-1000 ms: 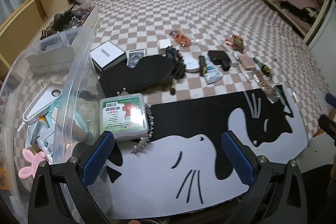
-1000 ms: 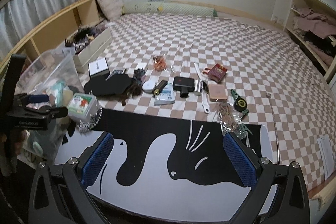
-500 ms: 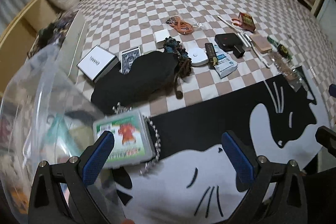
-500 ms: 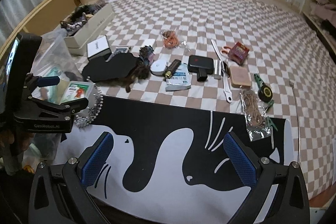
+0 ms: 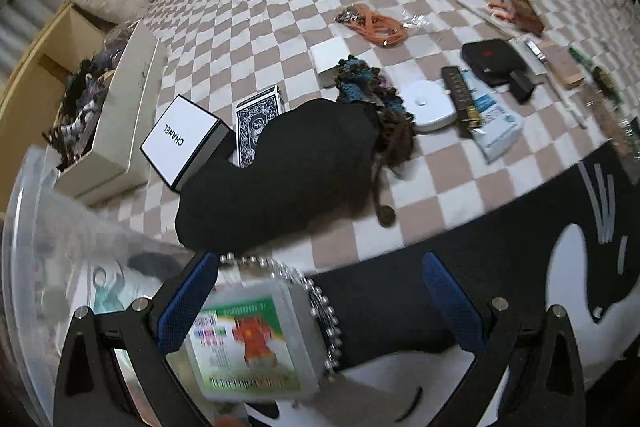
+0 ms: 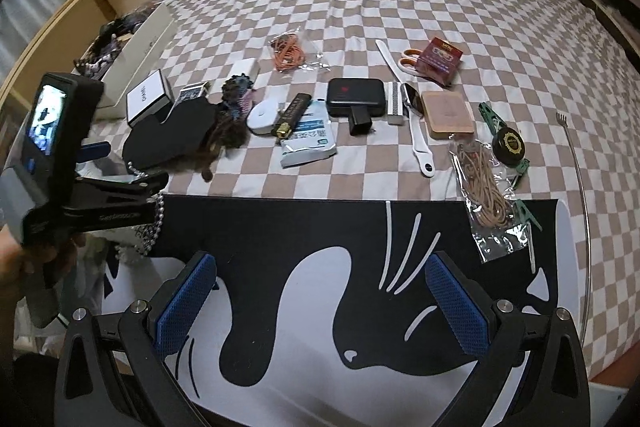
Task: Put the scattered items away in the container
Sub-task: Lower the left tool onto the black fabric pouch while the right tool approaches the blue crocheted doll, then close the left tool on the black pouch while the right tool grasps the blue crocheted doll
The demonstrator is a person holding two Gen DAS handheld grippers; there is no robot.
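My left gripper [image 5: 320,301] is open, low over a clear case with a green and red label [image 5: 256,343] that lies between its fingers beside a silver bead chain [image 5: 320,303]. The clear plastic container [image 5: 44,239] stands at its left. My right gripper [image 6: 320,297] is open and empty above the black and white cat mat [image 6: 320,227]. Scattered items lie on the checkered bed: a black cloth [image 5: 288,167], a white CHANEL box [image 5: 180,143], a card deck [image 5: 256,119], a black case [image 6: 356,97], a bagged cord [image 6: 486,183].
A white box of dark items [image 5: 108,107] stands at the far left. An orange cable bag [image 6: 290,51], scissors [image 6: 412,61], a red box [image 6: 442,57], a white round device [image 6: 266,115] and a back scratcher [image 6: 580,171] lie further out.
My left gripper has dropped forward toward the labelled case, which now lies between its fingers. My right gripper has tilted down and moved closer over the mat.
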